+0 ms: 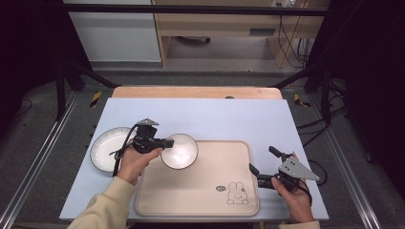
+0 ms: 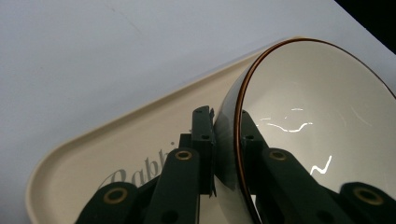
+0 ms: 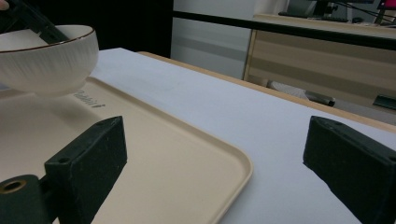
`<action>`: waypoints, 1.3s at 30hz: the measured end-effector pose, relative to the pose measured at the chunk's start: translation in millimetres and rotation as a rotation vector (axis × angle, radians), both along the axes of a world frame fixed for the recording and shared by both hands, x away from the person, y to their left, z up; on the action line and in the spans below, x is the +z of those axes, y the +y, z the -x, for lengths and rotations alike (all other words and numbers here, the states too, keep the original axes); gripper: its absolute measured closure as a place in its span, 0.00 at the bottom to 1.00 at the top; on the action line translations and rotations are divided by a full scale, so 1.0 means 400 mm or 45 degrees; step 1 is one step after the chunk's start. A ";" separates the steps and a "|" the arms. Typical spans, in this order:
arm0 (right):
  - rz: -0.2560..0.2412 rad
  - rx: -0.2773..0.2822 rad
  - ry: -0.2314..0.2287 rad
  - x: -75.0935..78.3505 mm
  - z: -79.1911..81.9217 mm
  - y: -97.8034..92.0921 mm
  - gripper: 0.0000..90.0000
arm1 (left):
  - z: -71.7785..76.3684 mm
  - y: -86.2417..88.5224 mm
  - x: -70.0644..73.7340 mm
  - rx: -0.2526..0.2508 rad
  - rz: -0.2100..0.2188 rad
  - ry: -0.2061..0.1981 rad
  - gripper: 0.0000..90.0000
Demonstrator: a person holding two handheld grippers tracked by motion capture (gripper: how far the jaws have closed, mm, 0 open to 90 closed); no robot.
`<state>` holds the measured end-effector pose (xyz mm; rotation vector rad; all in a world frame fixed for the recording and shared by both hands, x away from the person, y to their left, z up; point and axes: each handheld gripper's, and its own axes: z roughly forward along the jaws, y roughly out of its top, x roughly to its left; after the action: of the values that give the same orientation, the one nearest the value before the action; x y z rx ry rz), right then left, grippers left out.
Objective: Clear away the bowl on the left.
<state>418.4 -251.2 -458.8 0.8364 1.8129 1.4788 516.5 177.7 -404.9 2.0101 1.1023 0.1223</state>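
My left gripper (image 1: 165, 142) pinched the white bowl's (image 1: 180, 151) rim – one jaw inside, one outside – holding it above the beige tray's (image 1: 210, 191) far-left corner. My right gripper (image 1: 261, 163) waited wide open at the tray's right edge. I judged a level, slow lowering best.

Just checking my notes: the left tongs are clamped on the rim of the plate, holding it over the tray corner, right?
Not quite. The left tongs are clamped on the rim of the bowl, not the plate, as the left gripper view shows. It is held over the tray corner.
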 end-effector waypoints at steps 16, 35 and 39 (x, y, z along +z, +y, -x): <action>-0.003 0.001 -0.005 0.002 0.000 -0.001 0.07 | 0.010 -0.041 -0.001 -0.059 -0.015 0.010 0.91; -0.003 0.002 -0.006 0.001 0.000 -0.001 0.07 | 0.018 -0.061 -0.013 -0.097 -0.022 0.025 0.91; -0.003 0.007 -0.015 0.001 0.000 -0.001 0.07 | 0.021 -0.066 -0.016 -0.112 -0.029 0.029 0.91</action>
<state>418.3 -251.7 -458.2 0.8233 1.8065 1.4865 508.1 151.5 -411.4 2.0818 1.0294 0.0667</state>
